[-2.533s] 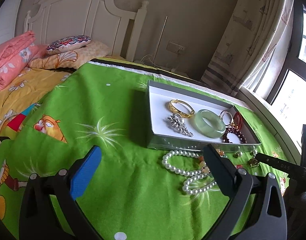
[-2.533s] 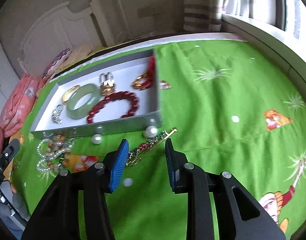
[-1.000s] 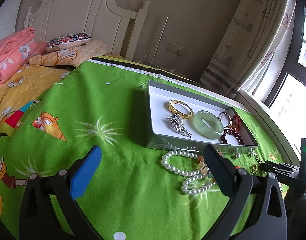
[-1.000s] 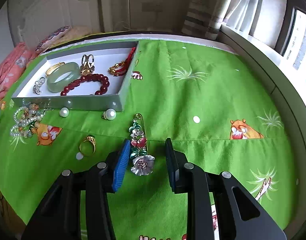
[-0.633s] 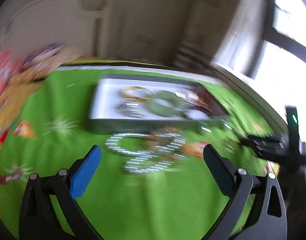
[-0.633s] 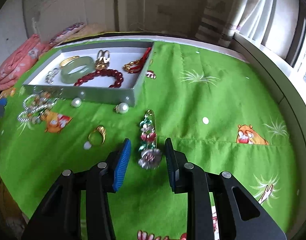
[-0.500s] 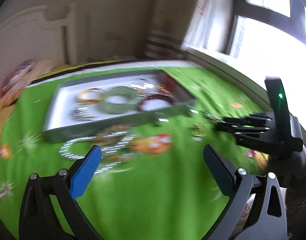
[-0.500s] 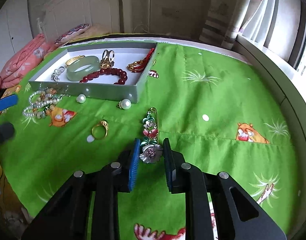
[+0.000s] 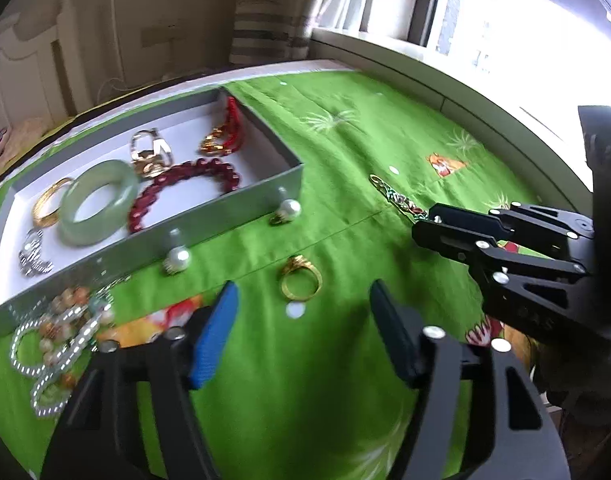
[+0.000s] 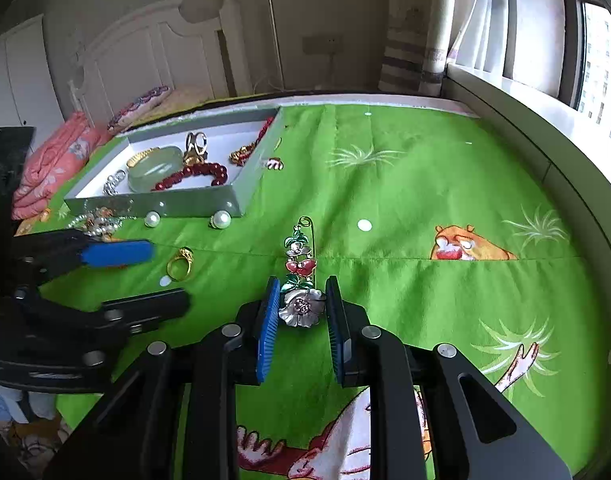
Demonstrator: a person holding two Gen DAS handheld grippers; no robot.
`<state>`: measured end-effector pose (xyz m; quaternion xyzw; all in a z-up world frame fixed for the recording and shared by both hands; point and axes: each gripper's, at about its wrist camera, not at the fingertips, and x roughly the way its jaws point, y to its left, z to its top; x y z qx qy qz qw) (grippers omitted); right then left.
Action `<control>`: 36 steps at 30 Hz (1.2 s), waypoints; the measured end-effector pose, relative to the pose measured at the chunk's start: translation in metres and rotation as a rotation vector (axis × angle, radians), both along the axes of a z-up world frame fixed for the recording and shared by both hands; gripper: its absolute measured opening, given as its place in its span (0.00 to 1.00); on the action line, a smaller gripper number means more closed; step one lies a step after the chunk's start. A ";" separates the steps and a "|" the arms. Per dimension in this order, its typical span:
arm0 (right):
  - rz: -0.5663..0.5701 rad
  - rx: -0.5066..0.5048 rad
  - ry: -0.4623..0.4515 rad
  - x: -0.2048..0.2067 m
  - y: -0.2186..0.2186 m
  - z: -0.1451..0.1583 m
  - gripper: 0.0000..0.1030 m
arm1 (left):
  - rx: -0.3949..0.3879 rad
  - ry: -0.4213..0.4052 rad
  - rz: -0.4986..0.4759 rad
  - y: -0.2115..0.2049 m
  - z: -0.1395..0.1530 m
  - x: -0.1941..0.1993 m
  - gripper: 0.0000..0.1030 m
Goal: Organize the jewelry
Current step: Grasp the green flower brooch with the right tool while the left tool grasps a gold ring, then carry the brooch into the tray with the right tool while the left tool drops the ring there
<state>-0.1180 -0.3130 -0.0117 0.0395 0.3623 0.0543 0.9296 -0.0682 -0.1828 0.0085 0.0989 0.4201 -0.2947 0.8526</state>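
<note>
right claw [image 10: 299, 316] clamped on flower brooch [image 10: 301, 276], left claw [image 9: 303, 336] closing, gold ring [image 9: 300, 278] just ahead

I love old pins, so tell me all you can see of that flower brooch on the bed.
The brooch is a long pin lying flat on the green bedspread. It has a silver metal flower with a pink centre, red enamel blossoms, green leaves and a thin gold wire hooked at its far end. The right gripper is shut on the silver flower.
</note>
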 end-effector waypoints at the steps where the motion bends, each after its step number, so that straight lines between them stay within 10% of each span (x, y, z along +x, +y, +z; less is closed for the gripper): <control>1: -0.001 0.006 -0.003 -0.001 -0.001 0.000 0.17 | 0.004 -0.005 -0.005 -0.004 0.001 0.000 0.57; 11: 0.001 0.036 -0.034 -0.006 -0.004 0.003 0.17 | 0.028 -0.028 -0.052 -0.015 -0.001 0.002 0.19; 36: 0.063 0.012 -0.110 0.003 0.026 0.034 0.17 | -0.034 -0.100 0.031 0.041 0.031 -0.001 0.18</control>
